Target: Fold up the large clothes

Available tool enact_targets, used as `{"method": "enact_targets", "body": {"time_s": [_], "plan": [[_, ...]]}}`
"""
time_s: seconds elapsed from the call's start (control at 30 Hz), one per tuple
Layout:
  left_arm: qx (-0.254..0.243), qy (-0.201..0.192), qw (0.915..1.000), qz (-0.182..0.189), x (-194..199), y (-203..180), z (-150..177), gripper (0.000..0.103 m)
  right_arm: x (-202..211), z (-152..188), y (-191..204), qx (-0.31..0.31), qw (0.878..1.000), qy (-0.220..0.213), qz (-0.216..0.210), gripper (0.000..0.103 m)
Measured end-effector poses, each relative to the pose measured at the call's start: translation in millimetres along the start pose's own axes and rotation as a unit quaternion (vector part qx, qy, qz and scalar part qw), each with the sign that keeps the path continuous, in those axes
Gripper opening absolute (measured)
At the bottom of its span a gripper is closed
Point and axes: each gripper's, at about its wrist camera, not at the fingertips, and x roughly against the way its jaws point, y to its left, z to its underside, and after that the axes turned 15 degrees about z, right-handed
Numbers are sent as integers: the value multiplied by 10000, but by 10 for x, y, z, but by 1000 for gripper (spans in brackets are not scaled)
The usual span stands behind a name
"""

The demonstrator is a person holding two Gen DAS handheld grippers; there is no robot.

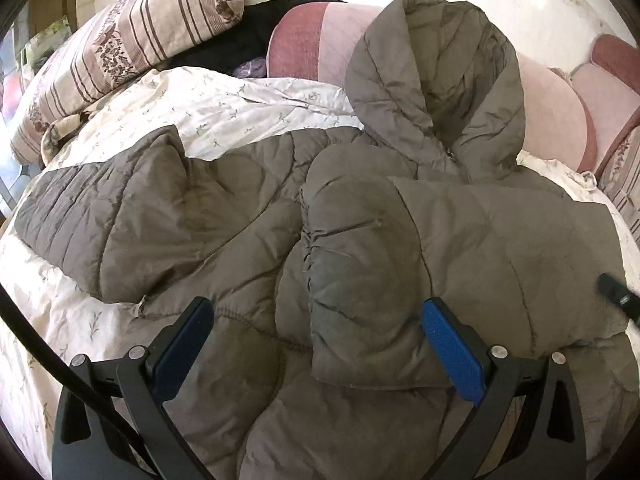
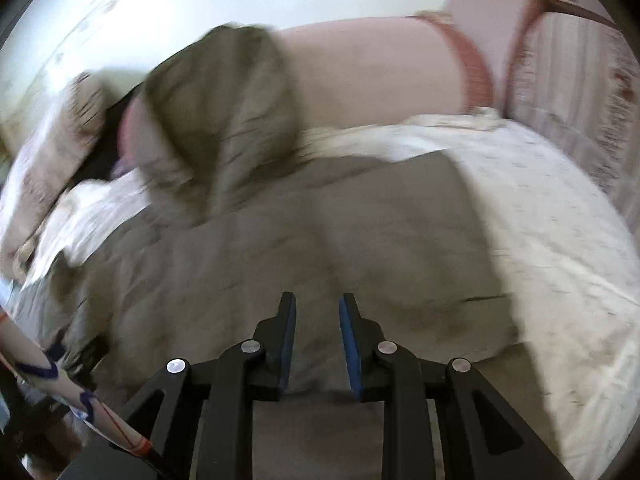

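A large grey-brown quilted hooded jacket [image 1: 360, 220] lies spread on the bed, hood [image 1: 436, 80] toward the headboard. One sleeve [image 1: 120, 208] sticks out to the left; the other sleeve [image 1: 360, 272] is folded over the chest. My left gripper [image 1: 316, 312] is wide open just above the jacket's lower part, holding nothing. In the blurred right wrist view the jacket [image 2: 320, 232] fills the middle. My right gripper [image 2: 318, 304] hovers over it with a narrow gap between the blue pads, nothing between them.
A white floral bedspread [image 1: 224, 108] covers the bed. A striped pillow [image 1: 120, 44] and dark clothing [image 1: 248, 36] lie at the back left. A pink padded headboard [image 1: 552, 120] runs along the back. The other gripper's tip [image 1: 618, 296] shows at the right edge.
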Motion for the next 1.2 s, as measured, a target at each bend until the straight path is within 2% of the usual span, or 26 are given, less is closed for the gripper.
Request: {"method": "enact_targets", "body": {"time_s": [0.07, 0.17, 0.4, 0.67, 0.77, 0.93, 1.1, 1.2], "plan": [[-49, -61, 10000, -60, 31, -10, -4, 103, -66, 41, 169, 204, 9997, 53, -148, 24], [-84, -140, 9999, -46, 81, -16, -10, 103, -153, 93, 314, 394, 9990, 166, -109, 25], [-148, -148, 9998, -68, 85, -31, -22, 103, -363, 132, 386, 443, 9980, 453, -43, 27], [-82, -235, 9997, -84, 145, 31, -44, 103, -293, 144, 376, 494, 9980, 391, 17, 27], [-58, -257, 9996, -94, 171, 48, -54, 103, -158, 116, 386, 490, 9987, 140, 71, 27], [-47, -249, 9996, -109, 170, 53, -59, 103, 70, 118, 480, 604, 9975, -236, -295, 27], [-15, -240, 9996, -120, 169, 73, -64, 103, 53, 241, 684, 887, 9939, -27, -648, 27], [3, -245, 9996, -131, 173, 92, -72, 103, -42, 305, 774, 1059, 9932, 132, -466, 28]]}}
